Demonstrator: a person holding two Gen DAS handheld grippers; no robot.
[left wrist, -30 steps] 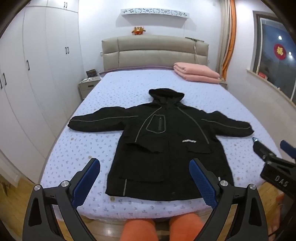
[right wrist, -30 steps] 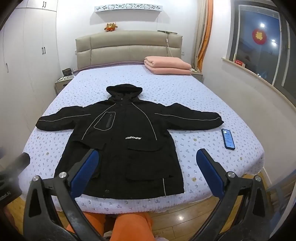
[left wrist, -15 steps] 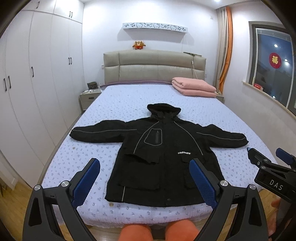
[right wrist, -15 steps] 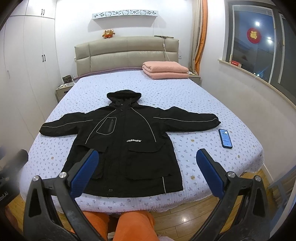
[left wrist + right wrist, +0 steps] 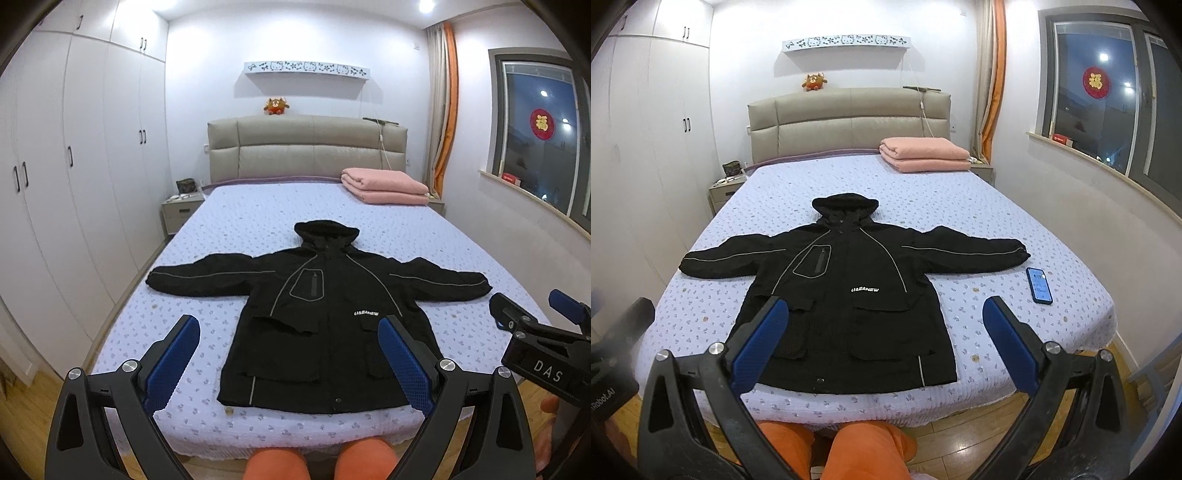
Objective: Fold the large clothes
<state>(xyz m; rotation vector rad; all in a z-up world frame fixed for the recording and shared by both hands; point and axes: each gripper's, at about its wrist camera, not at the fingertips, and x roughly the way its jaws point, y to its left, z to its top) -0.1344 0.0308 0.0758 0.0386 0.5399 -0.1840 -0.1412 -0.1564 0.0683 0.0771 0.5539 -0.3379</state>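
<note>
A large black hooded jacket [image 5: 325, 314] lies flat, front up, on the bed [image 5: 258, 221], sleeves spread to both sides and hem toward me. It also shows in the right wrist view [image 5: 849, 295]. My left gripper [image 5: 290, 354] is open and empty, held above the foot of the bed over the jacket's hem. My right gripper [image 5: 886, 339] is open and empty, also short of the jacket, and it shows at the right edge of the left wrist view [image 5: 532, 314].
A blue phone [image 5: 1039, 285] lies on the bed beside the right sleeve cuff. A folded pink blanket [image 5: 923, 153] sits near the headboard. White wardrobes [image 5: 74, 184] line the left wall, a nightstand [image 5: 181, 212] stands beside the bed. Orange-clad knees [image 5: 849, 446] are below.
Both grippers have risen and tilted up, so the jacket and bed sit lower in both views and more of the walls and ceiling shows. Both stay open.
</note>
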